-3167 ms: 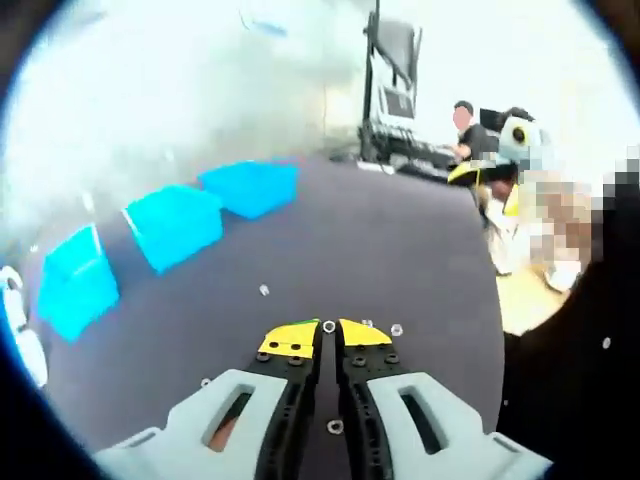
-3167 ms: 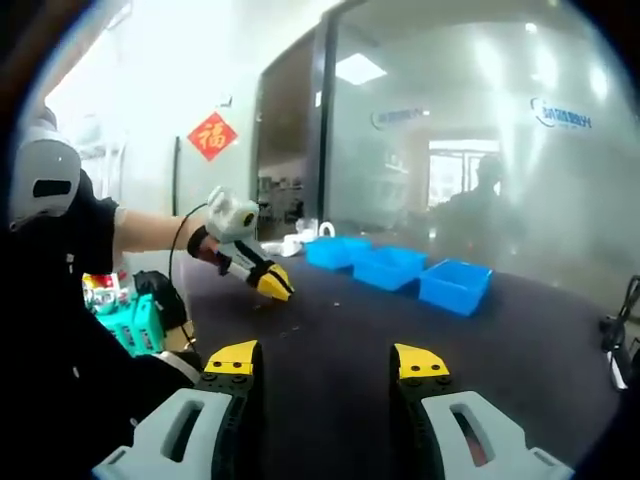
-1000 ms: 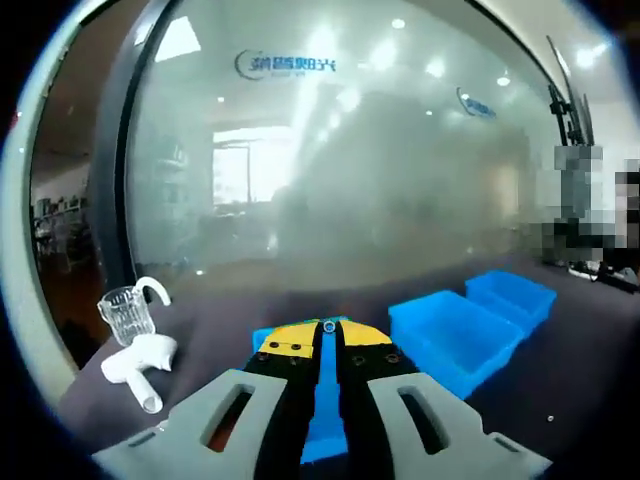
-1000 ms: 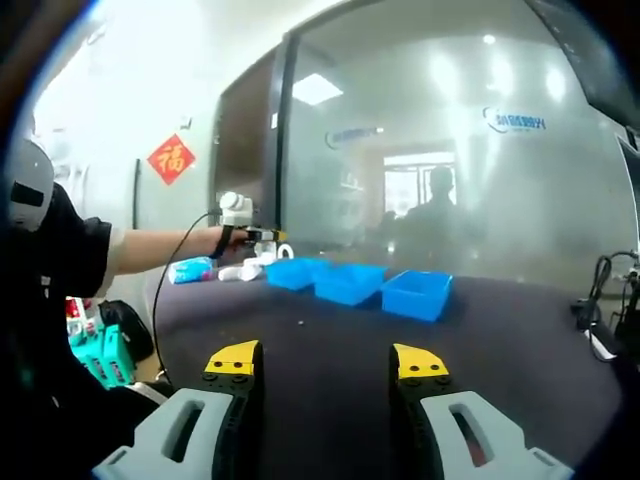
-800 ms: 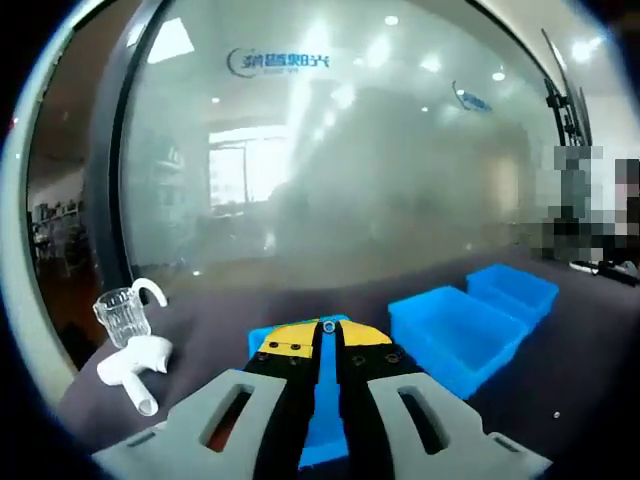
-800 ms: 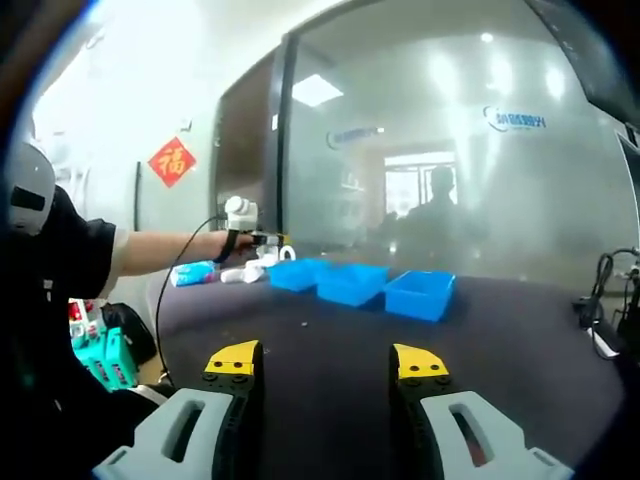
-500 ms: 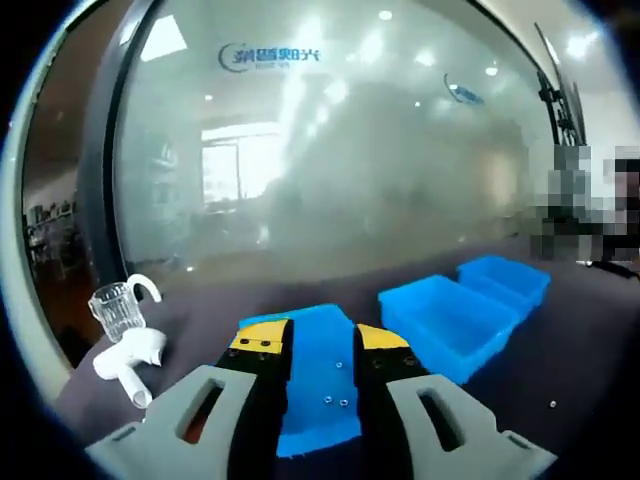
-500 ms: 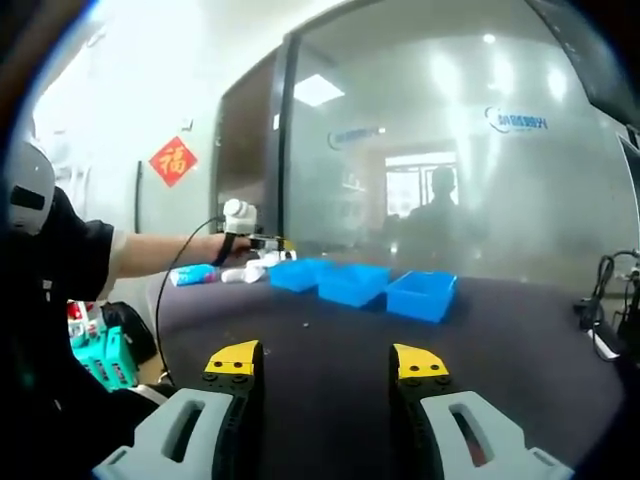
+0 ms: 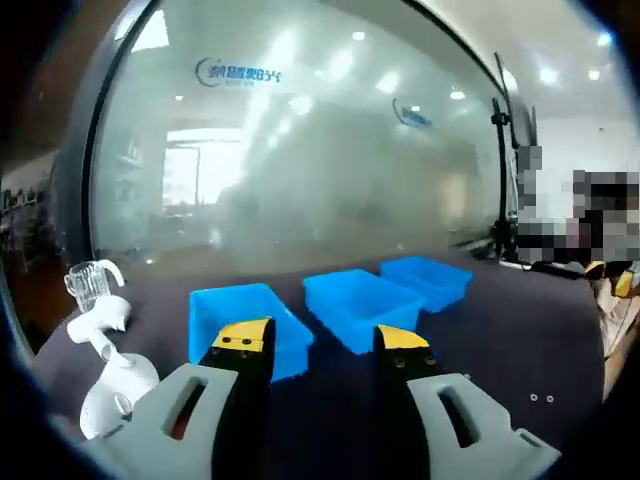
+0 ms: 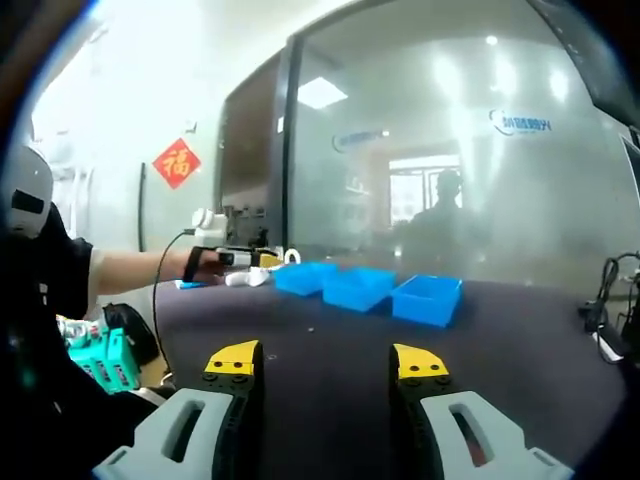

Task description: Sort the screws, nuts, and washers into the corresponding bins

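Bins (image 9: 358,307) unlabelled; red 福 sign (image 10: 176,162) on wall.

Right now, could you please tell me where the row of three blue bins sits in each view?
Left gripper view: the bins run across the middle, just above the gripper's open fingers.
Right gripper view: the bins sit small at centre, far across the table.
Shared landmark: the frosted glass wall behind the bins, bearing a blue logo.
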A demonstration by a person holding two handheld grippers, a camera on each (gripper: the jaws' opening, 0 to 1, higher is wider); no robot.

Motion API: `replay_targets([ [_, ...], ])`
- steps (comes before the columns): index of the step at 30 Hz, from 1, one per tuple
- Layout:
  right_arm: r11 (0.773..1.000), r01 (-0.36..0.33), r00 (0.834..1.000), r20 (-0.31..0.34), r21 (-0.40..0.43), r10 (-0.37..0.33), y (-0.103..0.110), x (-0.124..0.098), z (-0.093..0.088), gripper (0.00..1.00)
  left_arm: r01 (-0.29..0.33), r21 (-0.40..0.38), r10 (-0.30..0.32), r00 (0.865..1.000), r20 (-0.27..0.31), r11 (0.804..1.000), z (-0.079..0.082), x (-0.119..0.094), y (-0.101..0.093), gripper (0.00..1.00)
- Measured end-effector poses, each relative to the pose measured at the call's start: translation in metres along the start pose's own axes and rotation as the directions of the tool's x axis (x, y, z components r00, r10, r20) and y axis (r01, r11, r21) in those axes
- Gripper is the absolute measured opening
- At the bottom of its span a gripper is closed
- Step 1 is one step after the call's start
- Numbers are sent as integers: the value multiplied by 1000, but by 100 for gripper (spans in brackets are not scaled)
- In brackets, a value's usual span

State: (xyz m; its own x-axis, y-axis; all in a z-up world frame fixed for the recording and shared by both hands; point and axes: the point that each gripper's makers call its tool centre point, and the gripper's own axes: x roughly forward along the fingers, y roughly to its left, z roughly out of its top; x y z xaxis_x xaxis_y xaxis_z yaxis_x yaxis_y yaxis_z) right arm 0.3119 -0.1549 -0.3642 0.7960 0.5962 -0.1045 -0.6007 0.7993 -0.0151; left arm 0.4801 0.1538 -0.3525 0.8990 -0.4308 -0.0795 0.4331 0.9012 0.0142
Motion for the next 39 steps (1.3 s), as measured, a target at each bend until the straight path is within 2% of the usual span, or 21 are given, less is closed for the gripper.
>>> replay_targets([
  [6, 1000, 2, 1000, -1, 5, -2, -1, 0, -2, 46, 84, -20, -83, 996, 37, 996, -4, -43, -45, 38],
  [8, 1000, -1, 1000, -2, 3, 1, 0, 0, -2, 46, 110, -49, -108, 993, 37, 993, -11, -61, -57, 39],
  [10, 1000, -3, 1000, -1, 2, 3, 1, 0, -1, 46, 125, -31, -124, 992, 33, 992, -17, -74, -66, 39],
  [14, 1000, -1, 1000, 0, 3, 1, -1, 1, -1, 46, 149, 17, -149, 988, 32, 989, -26, -93, -71, 39],
  [21, 1000, -4, 1000, -4, 5, 4, 0, 2, -2, 46, 185, 8, -185, 983, 6, 983, -40, -121, -76, 40],
  [27, 1000, -10, 1000, -12, 3, 10, 1, 5, -4, 46, 211, 5, -211, 977, -29, 977, -48, -131, -74, 40],
  [29, 1000, -15, 1000, -16, 3, 15, 2, 6, -5, 46, 222, -19, -223, 974, -46, 975, -51, -131, -72, 40],
  [32, 1000, -21, 999, -23, -4, 21, 5, 6, -6, 46, 232, -21, -233, 971, -52, 973, -49, -128, -72, 40],
  [34, 1000, -22, 999, -30, -11, 22, 5, 6, -7, 46, 260, -33, -261, 963, -68, 965, -49, -126, -76, 40],
  [39, 999, -21, 999, -49, -32, 19, 6, 5, -11, 46, 290, -18, -290, 953, -89, 957, -45, -114, -83, 40],
])
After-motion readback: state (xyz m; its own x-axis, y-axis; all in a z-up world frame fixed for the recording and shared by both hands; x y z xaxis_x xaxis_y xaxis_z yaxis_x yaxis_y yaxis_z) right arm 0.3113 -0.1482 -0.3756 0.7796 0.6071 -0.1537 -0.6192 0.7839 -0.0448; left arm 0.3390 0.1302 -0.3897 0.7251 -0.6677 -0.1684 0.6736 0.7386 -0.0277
